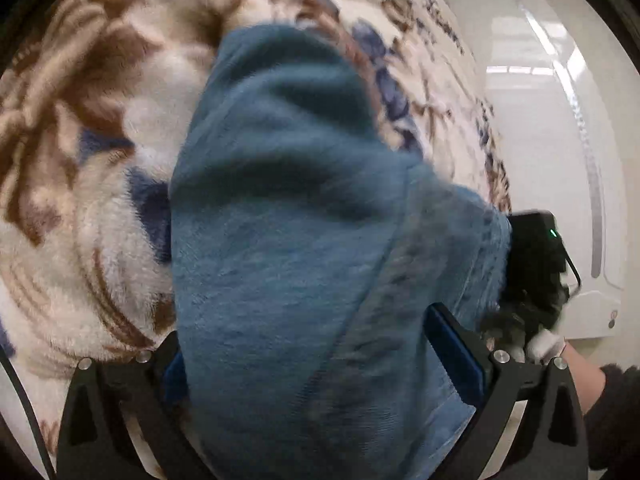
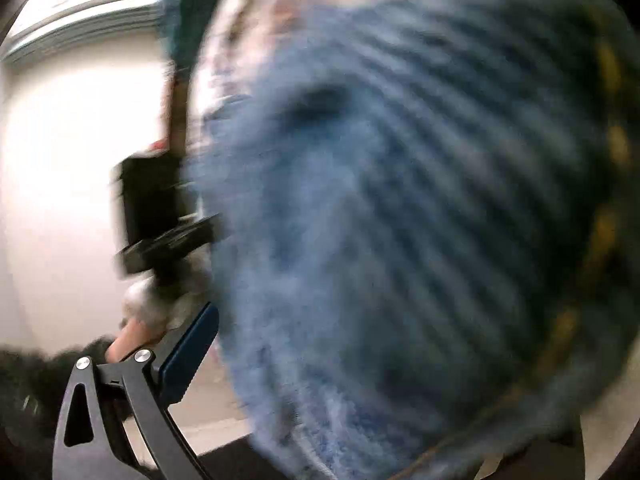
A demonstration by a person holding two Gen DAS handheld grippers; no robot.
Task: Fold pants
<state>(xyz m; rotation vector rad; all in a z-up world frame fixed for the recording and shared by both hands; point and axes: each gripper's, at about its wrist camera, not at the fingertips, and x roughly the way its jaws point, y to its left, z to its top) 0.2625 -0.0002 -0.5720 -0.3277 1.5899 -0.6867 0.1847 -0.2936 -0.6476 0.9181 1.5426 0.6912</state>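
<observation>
The blue pants (image 1: pixel 288 208) lie in a soft heap on a fleece blanket (image 1: pixel 80 160) and run down between the fingers of my left gripper (image 1: pixel 312 352). Its jaws stand wide apart, with the cloth loose between the blue pads (image 1: pixel 452 344). In the right wrist view the pants (image 2: pixel 400 208) fill most of the picture, blurred, with ribbed cloth and yellow stitching at the right. Of my right gripper (image 2: pixel 320 340) only the left finger (image 2: pixel 188 352) shows, just beside the cloth's edge; the other finger is hidden behind the fabric.
The blanket is cream with brown and blue patterns. A glossy white panel (image 1: pixel 560 160) stands past its right edge. A gloved hand (image 1: pixel 548 344) in a dark fuzzy sleeve (image 1: pixel 616 400) holds the right gripper's black body (image 1: pixel 532 264). The left gripper's body (image 2: pixel 152 208) shows blurred against a pale wall (image 2: pixel 60 160).
</observation>
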